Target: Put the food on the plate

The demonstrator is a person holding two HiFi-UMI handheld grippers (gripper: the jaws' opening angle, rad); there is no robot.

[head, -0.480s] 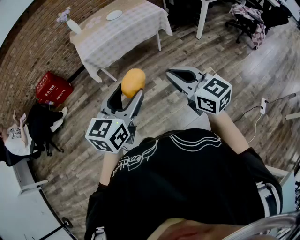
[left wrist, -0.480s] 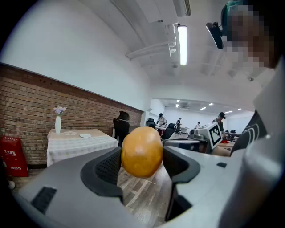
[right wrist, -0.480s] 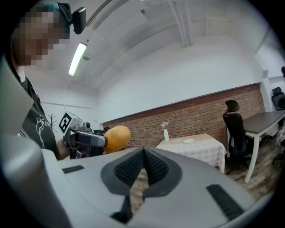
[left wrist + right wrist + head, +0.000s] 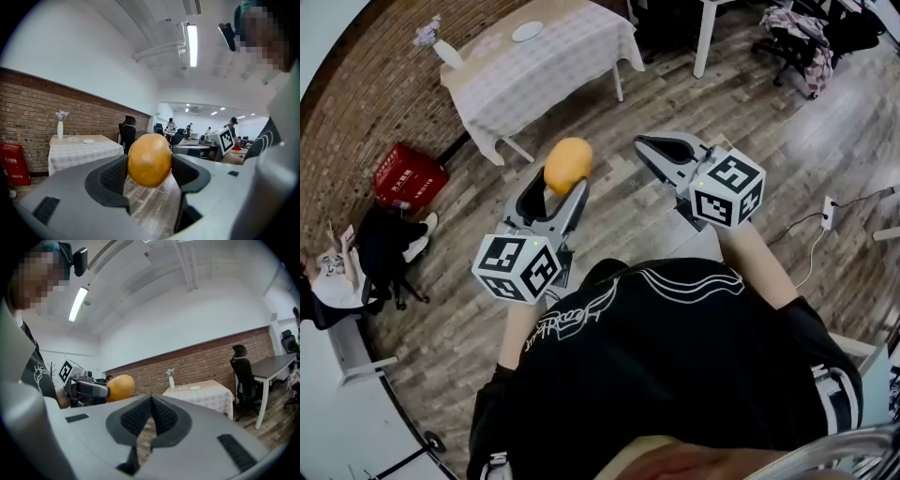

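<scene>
Brick wall (image 4: 47,103); ribbed left fingers (image 4: 112,177) pinch smooth fruit (image 4: 149,160), maybe mango.

Round orange-yellow fruit (image 4: 567,163) held aloft between the fingers (image 4: 111,176) of the left gripper (image 4: 557,187) — white plate (image 4: 528,31) well apart on the tabletop (image 4: 558,58).

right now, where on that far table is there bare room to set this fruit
The checked tablecloth is bare across the half nearer you, from the white plate to the front edge. Crowded only at the brick-wall corner by the vase.
</scene>
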